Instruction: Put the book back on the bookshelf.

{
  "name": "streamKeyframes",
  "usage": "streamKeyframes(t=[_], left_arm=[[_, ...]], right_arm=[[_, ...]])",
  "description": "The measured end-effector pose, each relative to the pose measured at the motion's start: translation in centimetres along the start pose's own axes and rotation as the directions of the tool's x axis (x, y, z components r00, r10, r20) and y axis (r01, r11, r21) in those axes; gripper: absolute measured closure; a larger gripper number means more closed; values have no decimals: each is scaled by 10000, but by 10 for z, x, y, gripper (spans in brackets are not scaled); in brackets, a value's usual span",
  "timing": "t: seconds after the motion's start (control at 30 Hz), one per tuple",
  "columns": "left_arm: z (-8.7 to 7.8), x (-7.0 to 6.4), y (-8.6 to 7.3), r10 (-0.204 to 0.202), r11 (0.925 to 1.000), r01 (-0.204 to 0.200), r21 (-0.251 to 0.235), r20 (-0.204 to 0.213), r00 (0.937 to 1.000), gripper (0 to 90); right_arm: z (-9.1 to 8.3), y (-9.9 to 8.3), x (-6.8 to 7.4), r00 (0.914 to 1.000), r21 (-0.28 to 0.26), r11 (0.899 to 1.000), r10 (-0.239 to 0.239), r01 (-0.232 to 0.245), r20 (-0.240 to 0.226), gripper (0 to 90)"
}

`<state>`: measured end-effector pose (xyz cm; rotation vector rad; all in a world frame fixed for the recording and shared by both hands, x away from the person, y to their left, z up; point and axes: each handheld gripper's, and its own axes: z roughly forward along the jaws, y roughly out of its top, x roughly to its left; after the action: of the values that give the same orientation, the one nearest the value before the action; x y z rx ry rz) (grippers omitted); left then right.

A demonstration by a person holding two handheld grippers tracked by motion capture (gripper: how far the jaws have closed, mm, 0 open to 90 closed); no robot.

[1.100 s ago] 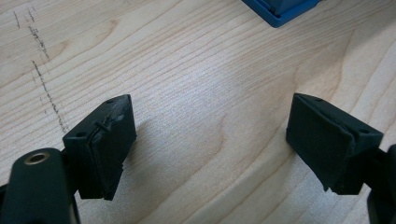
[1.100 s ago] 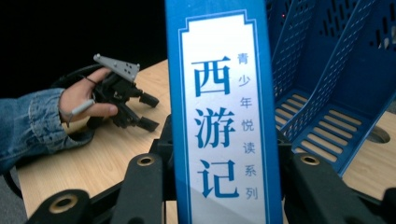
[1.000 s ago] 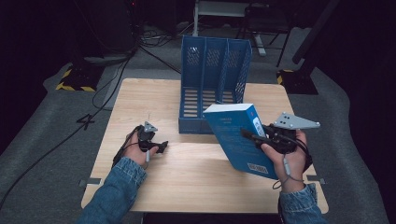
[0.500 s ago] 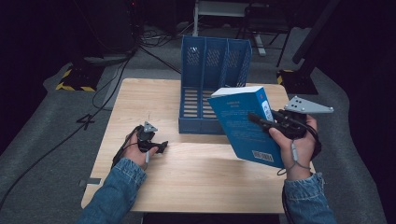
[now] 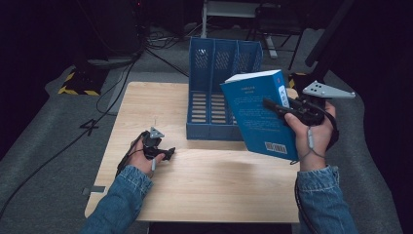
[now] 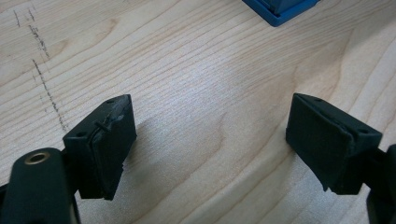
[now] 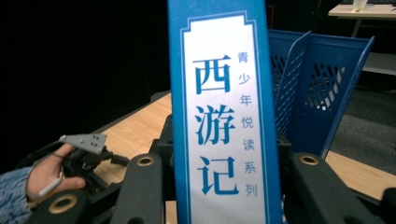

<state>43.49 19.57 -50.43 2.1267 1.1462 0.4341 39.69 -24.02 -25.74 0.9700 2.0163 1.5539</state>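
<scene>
The right gripper (image 5: 278,108) has its jaws clamped on the spine of a thick blue book (image 5: 260,113), holding it in the air at the right of the table, just near of the blue file rack (image 5: 214,92) and tilted so its back cover faces the person. In the right gripper view the spine (image 7: 222,116) stands upright between the two black jaws, with the rack's perforated dividers (image 7: 322,88) behind it. The left gripper (image 5: 160,152) rests low over the wooden table (image 5: 214,185) at the left, jaws wide apart with nothing between them — bare wood shows in its own view. The step in hand looks like carrying the book to the rack; next, I judge, it must be squared with a slot and lowered in — without catching a divider.
</scene>
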Motion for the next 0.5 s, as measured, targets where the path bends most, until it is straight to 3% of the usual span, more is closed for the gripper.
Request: streamKeyframes(t=[0.5], left_arm=[[1,0,2,-40,10000,40,11,-119,9999,165]], right_arm=[[21,34,-34,9972,-426,9987,325,-297,679,621]])
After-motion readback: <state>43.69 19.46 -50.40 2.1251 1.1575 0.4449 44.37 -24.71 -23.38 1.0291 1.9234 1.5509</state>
